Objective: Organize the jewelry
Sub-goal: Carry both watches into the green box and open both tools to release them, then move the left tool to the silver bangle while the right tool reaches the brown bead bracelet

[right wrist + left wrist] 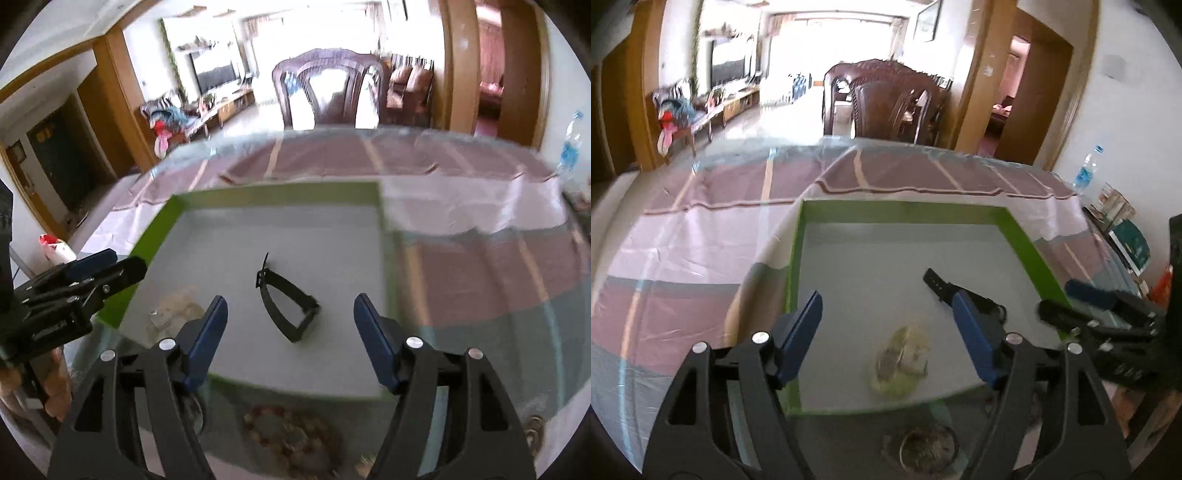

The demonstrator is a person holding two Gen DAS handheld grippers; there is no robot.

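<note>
The left gripper [886, 325] is standing wide open with nothing between its blue pads, hanging over the near part of a green-walled tray [1023, 236]. Below its gap a small clear bag [901, 360] holding yellowish pieces is lying on the tray's grey floor. The right gripper [291, 325] is also gaping wide and gripping nothing. Just ahead of its gap, a black watch [286, 301] with its strap looped is resting on the tray floor [332, 240], apart from both pads. In the left view the watch [938, 286] is showing partly behind the right-hand pad. A beaded bracelet [291, 432] is lying on the glass-topped table [480, 258] just outside the tray's near wall, blurred. A wooden chair [328, 88] is standing beyond the table's far edge.
</note>
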